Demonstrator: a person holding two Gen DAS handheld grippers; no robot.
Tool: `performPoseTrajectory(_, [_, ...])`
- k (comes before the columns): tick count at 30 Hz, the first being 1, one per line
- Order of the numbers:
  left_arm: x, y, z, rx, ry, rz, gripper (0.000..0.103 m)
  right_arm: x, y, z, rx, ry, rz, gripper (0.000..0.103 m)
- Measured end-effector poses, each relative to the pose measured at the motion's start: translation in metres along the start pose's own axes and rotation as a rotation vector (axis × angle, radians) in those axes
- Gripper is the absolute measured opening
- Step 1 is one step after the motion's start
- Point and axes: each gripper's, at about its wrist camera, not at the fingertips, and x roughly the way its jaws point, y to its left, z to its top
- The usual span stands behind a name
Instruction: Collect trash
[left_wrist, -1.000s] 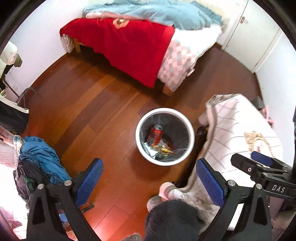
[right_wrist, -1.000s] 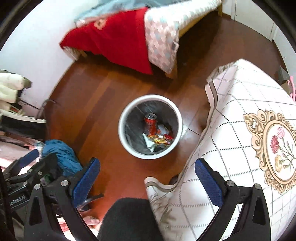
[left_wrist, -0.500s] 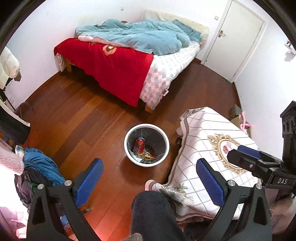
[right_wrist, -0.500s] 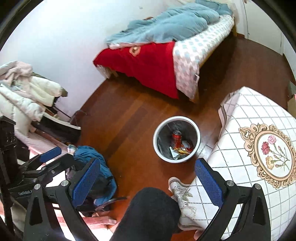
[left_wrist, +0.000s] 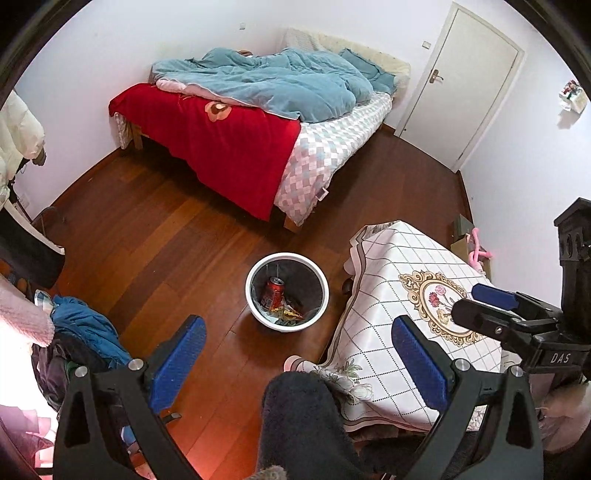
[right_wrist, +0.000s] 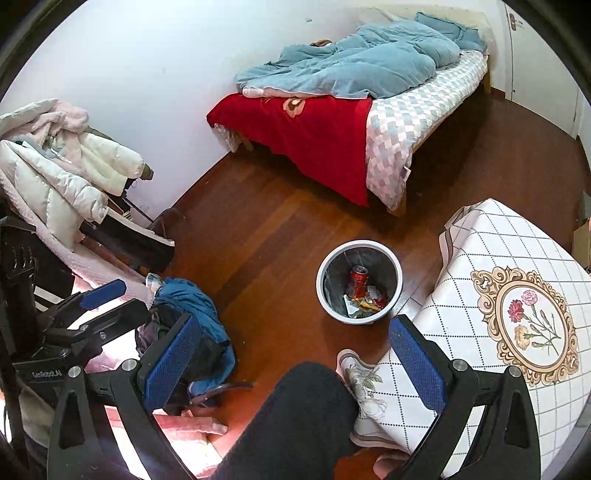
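Both grippers were held high above the floor, looking down into the bedroom. The left gripper (left_wrist: 297, 363) had its blue-padded fingers spread wide apart with nothing between them; the right gripper (right_wrist: 293, 360) was in the same condition, fingers well apart and empty.

The trash bin (left_wrist: 255, 271), white-rimmed with a dark liner, stood on the wooden floor (left_wrist: 147, 229) ahead of both grippers, just beyond the gap between the fingers. Inside it lay a red can (left_wrist: 273, 292), tilted, with crumpled wrappers (left_wrist: 290, 314) beside it at the bottom. In the right wrist view the bin (right_wrist: 327, 264) sat ahead and slightly right of centre, with the can (right_wrist: 357, 281) again visible inside.

Compared with one second earlier, the bin appeared much smaller and farther from both grippers; the views had pulled up and back. More of the bed (left_wrist: 236, 136), the door (left_wrist: 461, 81) and the far wall had come into sight. The finger spread was unchanged throughout.

A table with a checked cloth (left_wrist: 391, 280) stood to the right of the bin, under the right-hand finger of each gripper. A pile of blue clothing (left_wrist: 83, 325) lay on the left. The person's dark-clad leg (left_wrist: 299, 417) filled the lower centre.
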Motion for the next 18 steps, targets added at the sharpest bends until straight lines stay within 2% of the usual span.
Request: performPoseTrajectory(18, [-0.0068, 0.0045, 0.001, -0.026, -0.019, -0.005, 0.103, -0.0046, 0.0013, 0.0027, -0.007, 0.005, -0.005, 0.103])
